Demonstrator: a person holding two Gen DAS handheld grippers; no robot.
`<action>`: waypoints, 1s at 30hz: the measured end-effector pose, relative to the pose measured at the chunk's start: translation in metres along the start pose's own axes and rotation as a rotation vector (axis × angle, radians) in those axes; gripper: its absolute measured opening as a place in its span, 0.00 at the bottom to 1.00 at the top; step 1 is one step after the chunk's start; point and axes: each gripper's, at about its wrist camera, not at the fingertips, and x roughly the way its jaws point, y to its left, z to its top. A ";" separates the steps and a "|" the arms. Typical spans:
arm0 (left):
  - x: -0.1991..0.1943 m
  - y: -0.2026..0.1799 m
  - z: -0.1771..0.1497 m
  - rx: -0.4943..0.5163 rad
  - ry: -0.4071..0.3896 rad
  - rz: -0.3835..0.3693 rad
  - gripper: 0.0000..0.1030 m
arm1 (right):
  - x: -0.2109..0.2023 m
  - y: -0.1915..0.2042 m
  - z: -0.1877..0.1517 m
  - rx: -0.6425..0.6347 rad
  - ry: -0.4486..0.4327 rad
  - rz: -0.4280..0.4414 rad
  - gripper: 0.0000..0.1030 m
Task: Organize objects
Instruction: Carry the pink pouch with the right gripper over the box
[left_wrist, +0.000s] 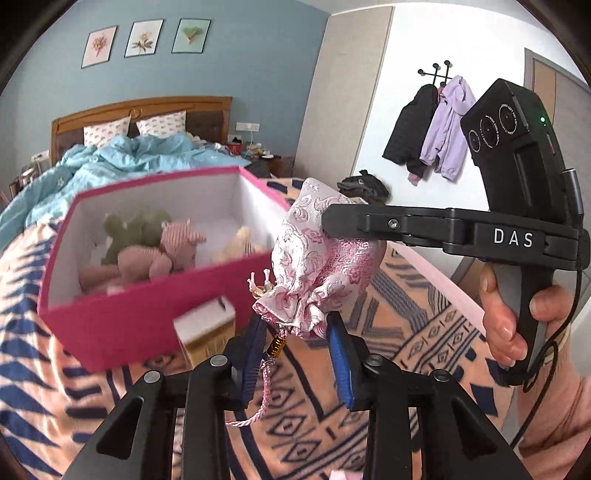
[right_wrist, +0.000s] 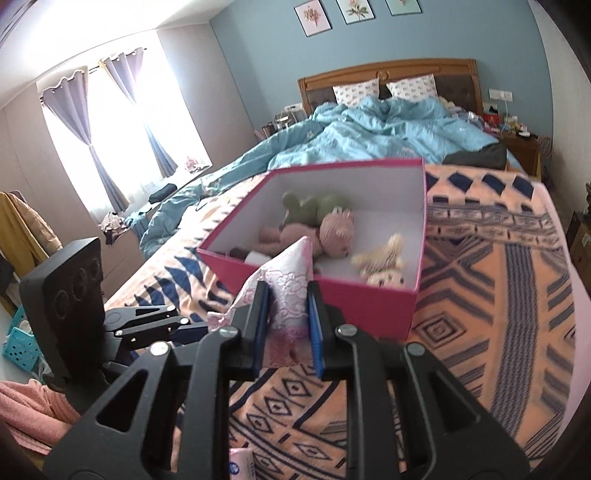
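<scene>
Both wrist views close, sharing pink box

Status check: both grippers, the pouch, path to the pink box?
Left gripper shut on pouch neck; right gripper shut on its other end. Pouch off the blanket. Pink box open ahead, plush toys inside; small carton beside box.

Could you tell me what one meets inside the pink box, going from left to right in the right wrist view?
Green plush toy → pink striped plush toy → cream plush toy, all lying inside the pink box.
</scene>
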 end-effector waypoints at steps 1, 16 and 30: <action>0.001 0.000 0.004 0.002 -0.003 0.002 0.33 | -0.001 0.000 0.003 -0.003 -0.005 -0.003 0.21; 0.025 0.019 0.068 -0.002 -0.036 0.028 0.33 | -0.005 -0.013 0.067 -0.060 -0.068 -0.076 0.21; 0.063 0.037 0.097 -0.047 -0.022 0.054 0.33 | 0.022 -0.039 0.102 -0.072 -0.051 -0.144 0.21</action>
